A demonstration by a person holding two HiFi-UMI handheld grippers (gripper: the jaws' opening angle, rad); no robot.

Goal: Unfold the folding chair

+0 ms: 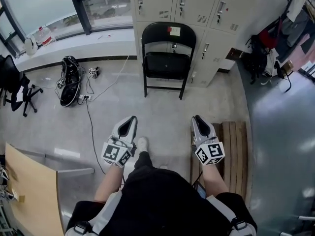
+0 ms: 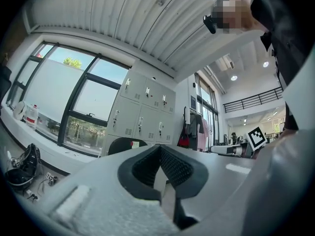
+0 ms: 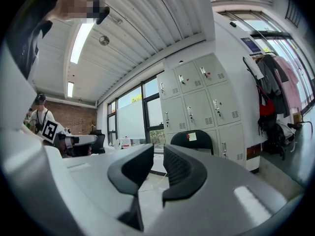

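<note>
— Where's the folding chair (image 1: 167, 63) right now?

— Upper centre of the head view. It's black and up on its legs, right in front of the grey lockers (image 1: 197, 6), with a pale note (image 1: 174, 31) stuck on its backrest. From this steep angle I can't tell whether the seat is down or flat against the back.

— And the grippers?

— Both are low in the frame, side by side, aimed toward it and well apart from it. On the left gripper (image 1: 129, 123) the jaws are pressed together, tips meeting, nothing between them. The right gripper (image 1: 199, 121) has a narrow gap between its jaws, and only floor shows through, so it's holding nothing.

— What else is around?

— There's a black bag (image 1: 70, 80) with cables on the floor at upper left. An office chair (image 1: 12, 82) sits at the left edge. Wooden slats (image 1: 234, 151) lie just to the right of the right gripper. At lower left is a light wooden surface (image 1: 29, 191).
</note>
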